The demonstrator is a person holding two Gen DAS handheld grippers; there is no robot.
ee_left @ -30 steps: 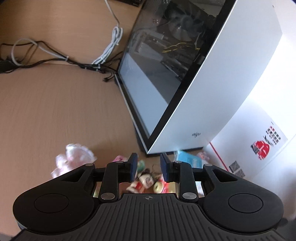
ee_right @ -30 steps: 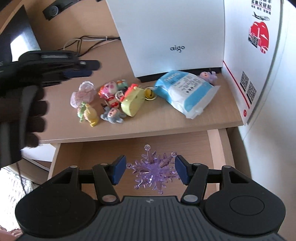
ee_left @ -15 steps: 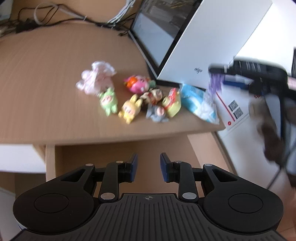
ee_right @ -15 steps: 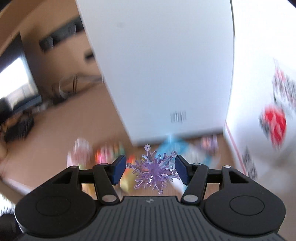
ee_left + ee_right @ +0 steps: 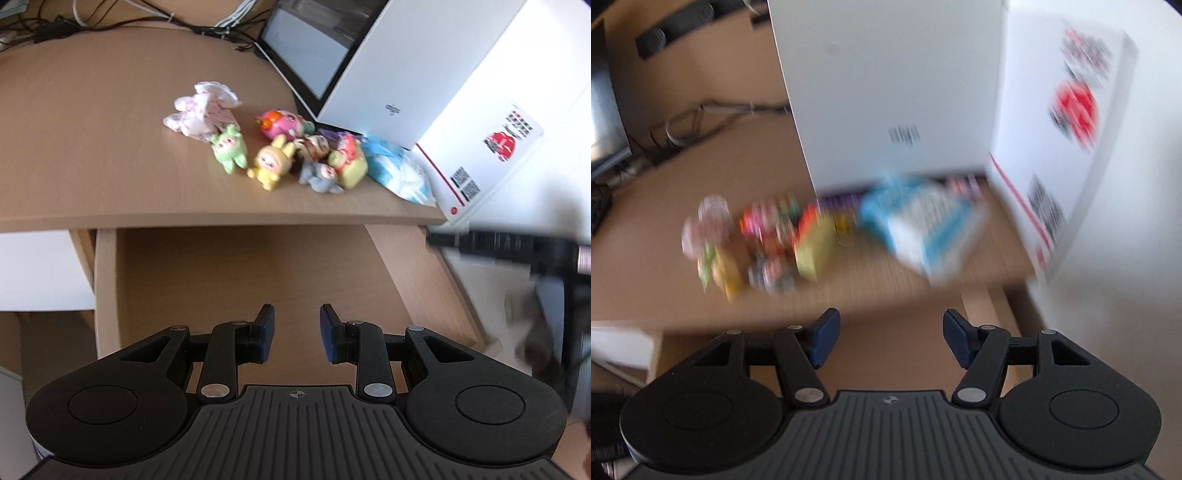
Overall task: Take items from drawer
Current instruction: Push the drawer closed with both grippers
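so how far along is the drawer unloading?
Mostly done, it looks like. Small toys and a blue packet lie on the desk. The drawer stands open, and the part that shows is bare. Nothing in hand: the left gripper and right gripper are both open with nothing between the fingers. Left: check the drawer part hidden behind the grippers.

Toy-strewn desk (image 5: 92,147), white case (image 5: 399,74)
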